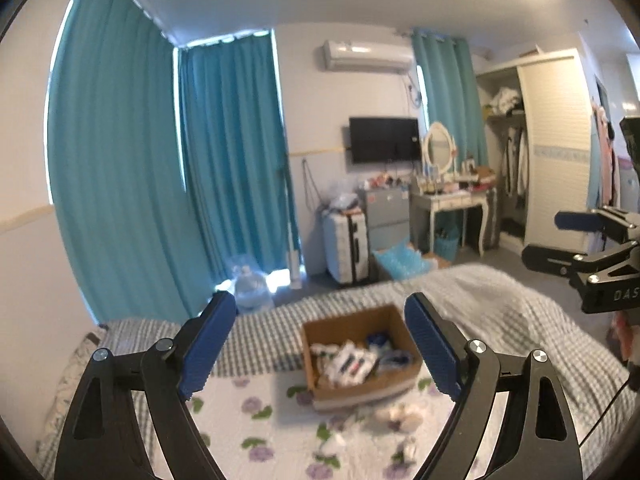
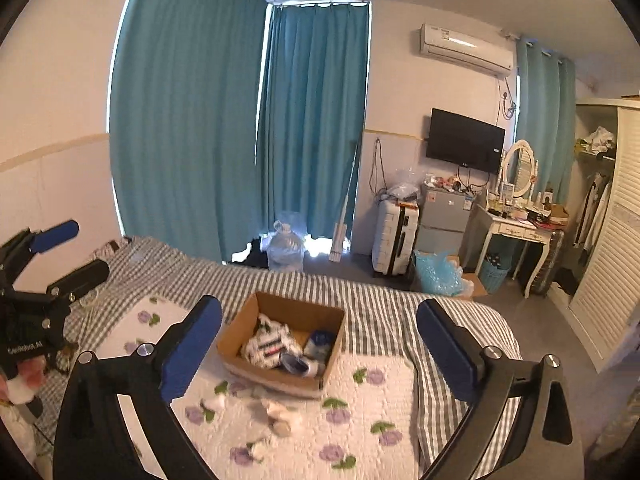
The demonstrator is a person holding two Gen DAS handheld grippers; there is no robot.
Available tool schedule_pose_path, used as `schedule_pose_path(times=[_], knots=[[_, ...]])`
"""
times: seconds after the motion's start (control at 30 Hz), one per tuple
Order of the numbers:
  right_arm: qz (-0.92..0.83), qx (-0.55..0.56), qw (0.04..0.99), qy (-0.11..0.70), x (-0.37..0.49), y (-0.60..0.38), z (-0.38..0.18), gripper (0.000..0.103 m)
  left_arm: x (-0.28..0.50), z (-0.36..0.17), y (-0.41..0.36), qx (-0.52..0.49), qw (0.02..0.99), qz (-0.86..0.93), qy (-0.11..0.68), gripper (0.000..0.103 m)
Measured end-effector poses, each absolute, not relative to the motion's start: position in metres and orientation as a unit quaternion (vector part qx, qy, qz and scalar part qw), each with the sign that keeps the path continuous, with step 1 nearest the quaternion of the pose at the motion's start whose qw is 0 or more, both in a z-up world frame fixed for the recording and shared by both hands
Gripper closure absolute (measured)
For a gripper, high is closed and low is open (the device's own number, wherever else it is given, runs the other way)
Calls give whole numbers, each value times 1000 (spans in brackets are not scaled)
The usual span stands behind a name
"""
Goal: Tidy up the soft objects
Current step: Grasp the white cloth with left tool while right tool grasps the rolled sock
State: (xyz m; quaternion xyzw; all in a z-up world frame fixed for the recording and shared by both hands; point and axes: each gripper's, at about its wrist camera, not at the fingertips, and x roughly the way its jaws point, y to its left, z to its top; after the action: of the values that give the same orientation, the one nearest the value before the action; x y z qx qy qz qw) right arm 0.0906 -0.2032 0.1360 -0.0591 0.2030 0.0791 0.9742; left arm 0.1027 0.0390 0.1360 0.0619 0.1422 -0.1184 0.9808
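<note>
A brown cardboard box (image 2: 322, 380) sits on the bed and holds several soft items: striped white socks (image 2: 266, 342) and blue ones (image 2: 319, 340). It also shows in the left wrist view (image 1: 316, 330). Small pale soft items (image 2: 280, 414) lie loose on the flowered quilt in front of the box, also in the left wrist view (image 1: 402, 416). My left gripper (image 1: 320, 344) is open and empty, held above the bed short of the box. My right gripper (image 2: 320, 346) is open and empty, also above the bed facing the box.
The bed has a flowered quilt (image 2: 360, 432) over a grey checked cover (image 2: 384, 312). Beyond its foot stand a suitcase (image 2: 394, 236), a water jug (image 2: 286, 250), a dressing table (image 2: 520, 228) and a wardrobe (image 2: 608, 264). Teal curtains (image 2: 192, 120) hang at the left.
</note>
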Motion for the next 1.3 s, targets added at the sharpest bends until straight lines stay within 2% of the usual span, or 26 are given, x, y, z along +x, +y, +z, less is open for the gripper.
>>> schedule_pose_path(times=[0.2,0.43,0.53,0.67,0.77,0.87,0.9,0.93,1.1,1.3], knots=[[85,-54,966,240,88,-197,66,4,110,68,39,77,968,-113,209,15],[120,-5,930,348,134,-184,-73,4,138,-37,33,51,943,-135,299,15],[120,-17,907,402,155,-174,-135,4,145,-67,28,59,936,-141,316,15],[126,-24,891,435,173,-164,-184,5,163,-95,26,62,928,-143,338,15],[138,-18,876,461,187,-157,-214,20,176,-116,28,56,924,-141,350,15],[148,-7,866,478,198,-154,-228,44,189,-137,28,48,914,-148,373,15],[153,-6,865,479,201,-153,-229,59,193,-142,27,52,911,-149,382,15],[159,-5,865,475,202,-153,-228,65,197,-147,25,60,907,-147,391,15],[181,0,873,453,212,-151,-209,72,213,-158,24,61,899,-143,408,15],[185,-1,871,455,221,-151,-210,72,235,-186,28,21,895,-125,429,15]])
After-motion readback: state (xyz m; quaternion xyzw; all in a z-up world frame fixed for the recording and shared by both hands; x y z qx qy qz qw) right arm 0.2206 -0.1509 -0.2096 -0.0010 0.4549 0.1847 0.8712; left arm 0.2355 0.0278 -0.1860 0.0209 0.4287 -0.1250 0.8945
